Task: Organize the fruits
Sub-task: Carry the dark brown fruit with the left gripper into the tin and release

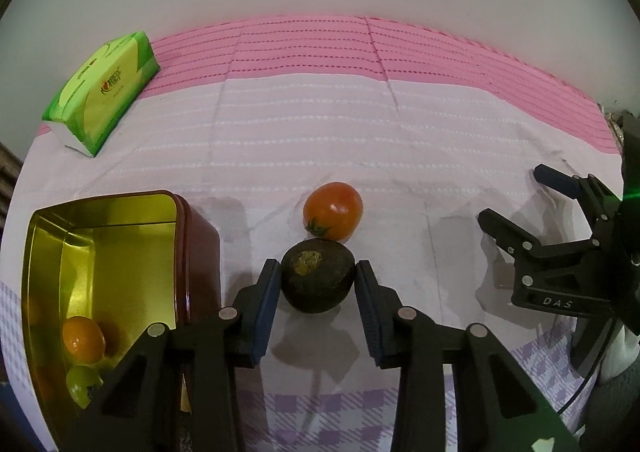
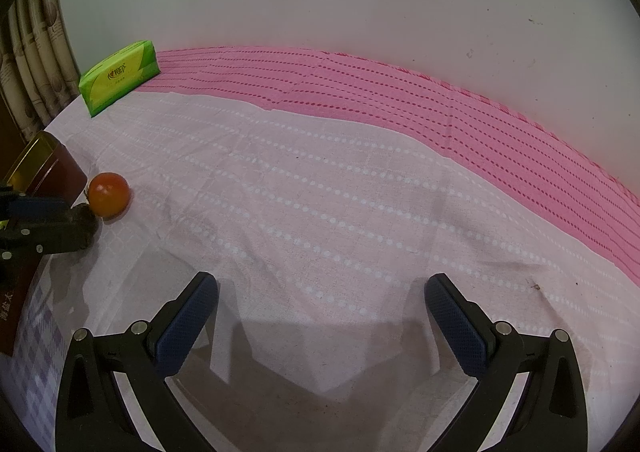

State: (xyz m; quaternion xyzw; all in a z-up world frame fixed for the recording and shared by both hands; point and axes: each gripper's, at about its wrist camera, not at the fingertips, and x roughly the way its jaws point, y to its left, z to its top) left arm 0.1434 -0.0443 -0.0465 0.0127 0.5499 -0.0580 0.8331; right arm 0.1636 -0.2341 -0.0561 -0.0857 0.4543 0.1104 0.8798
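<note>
The left gripper pinches a dark avocado on the cloth, touching a tomato. The right gripper stands spread over bare cloth. The left gripper's frame partly hides the orange fruit and green fruit in the tin.

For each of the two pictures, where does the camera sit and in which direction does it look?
Left wrist: on the left tongs, looking down at the dark fruit between their pads, the tomato and the tin; the right tongs show too.
Right wrist: on the right tongs, open over bare cloth; the left tongs appear at the left edge.
Shared: tomato, dark fruit, tin, green tissue pack.
</note>
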